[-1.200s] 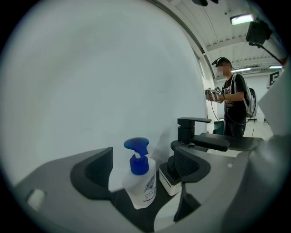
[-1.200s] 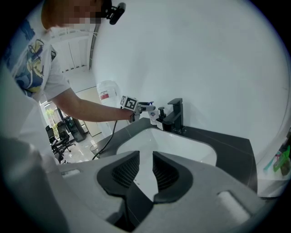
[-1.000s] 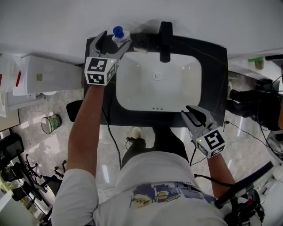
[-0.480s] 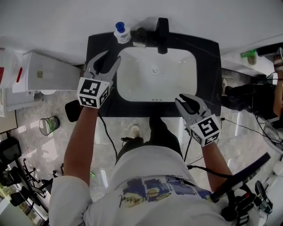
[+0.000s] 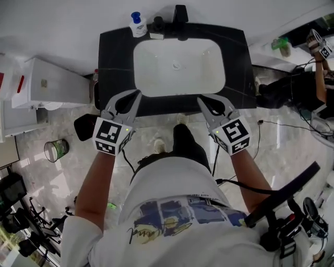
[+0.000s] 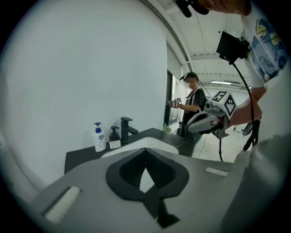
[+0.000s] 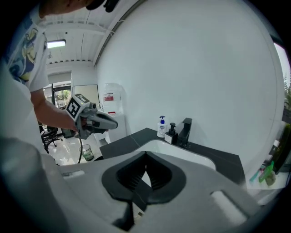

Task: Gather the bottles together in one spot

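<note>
A white pump bottle with a blue cap (image 5: pixel 136 24) (image 6: pixel 97 136) (image 7: pixel 162 126) stands at the back left of the black counter (image 5: pixel 115 57). A black pump dispenser (image 5: pixel 156 26) (image 6: pixel 114 137) (image 7: pixel 172 134) stands close beside it, next to the black faucet (image 5: pixel 181 15). My left gripper (image 5: pixel 131 95) (image 6: pixel 145 150) hovers at the counter's front edge, left of the white basin (image 5: pixel 156 73). Its jaws have just been closing and are shut, with nothing between them. My right gripper (image 5: pixel 207 102) (image 7: pixel 145 154) hangs at the front edge on the right, shut and empty. Both are far from the bottles.
A white cabinet (image 5: pixel 52 83) stands left of the counter, with a glass cup (image 5: pixel 55 148) on the floor below it. A green bottle (image 5: pixel 282 46) sits on a ledge at the right. Another person (image 6: pixel 193 104) stands beyond the counter's right end. Cables trail across the floor.
My left gripper has drawn back from the white bottle at the counter's rear to the front edge, and its jaws closed on nothing. The right gripper moved slightly forward and up.
</note>
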{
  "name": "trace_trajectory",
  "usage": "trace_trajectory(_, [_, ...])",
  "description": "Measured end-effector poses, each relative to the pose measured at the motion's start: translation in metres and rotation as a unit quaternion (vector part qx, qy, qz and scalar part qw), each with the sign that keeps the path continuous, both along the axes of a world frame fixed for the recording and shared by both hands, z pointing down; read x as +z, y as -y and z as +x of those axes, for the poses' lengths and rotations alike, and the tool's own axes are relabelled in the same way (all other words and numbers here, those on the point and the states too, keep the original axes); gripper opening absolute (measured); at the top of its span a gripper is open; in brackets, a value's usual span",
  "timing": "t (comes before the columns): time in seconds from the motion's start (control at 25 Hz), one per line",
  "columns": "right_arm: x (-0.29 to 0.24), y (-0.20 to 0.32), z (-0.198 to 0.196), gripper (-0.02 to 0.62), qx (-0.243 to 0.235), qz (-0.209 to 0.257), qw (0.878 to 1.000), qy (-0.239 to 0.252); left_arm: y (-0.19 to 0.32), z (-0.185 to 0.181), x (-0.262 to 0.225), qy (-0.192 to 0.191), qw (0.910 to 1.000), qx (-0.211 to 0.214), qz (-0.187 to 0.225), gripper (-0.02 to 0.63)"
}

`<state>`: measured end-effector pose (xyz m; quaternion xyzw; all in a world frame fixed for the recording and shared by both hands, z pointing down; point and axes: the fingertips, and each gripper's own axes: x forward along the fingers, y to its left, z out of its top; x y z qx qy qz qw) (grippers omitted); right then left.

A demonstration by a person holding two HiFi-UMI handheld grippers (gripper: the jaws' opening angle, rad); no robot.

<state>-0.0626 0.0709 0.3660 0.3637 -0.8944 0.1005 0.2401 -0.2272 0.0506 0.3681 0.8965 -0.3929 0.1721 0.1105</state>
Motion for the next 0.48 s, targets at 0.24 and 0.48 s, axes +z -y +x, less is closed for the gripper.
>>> trace_trajectory(0.24, [-0.005,-0.058,-0.014,-0.003,0.01,0.004,1.0,-0.003,-0.078,0.011,-0.005,-0.008,0.9987,0.044,-0.023,0.002])
trace_trajectory(0.48, [-0.018,-0.096,-0.012,-0.002,0.009,0.018,1.0,0.008,-0.124,0.023,-0.005,-0.014,0.9979,0.056,-0.029,0.002])
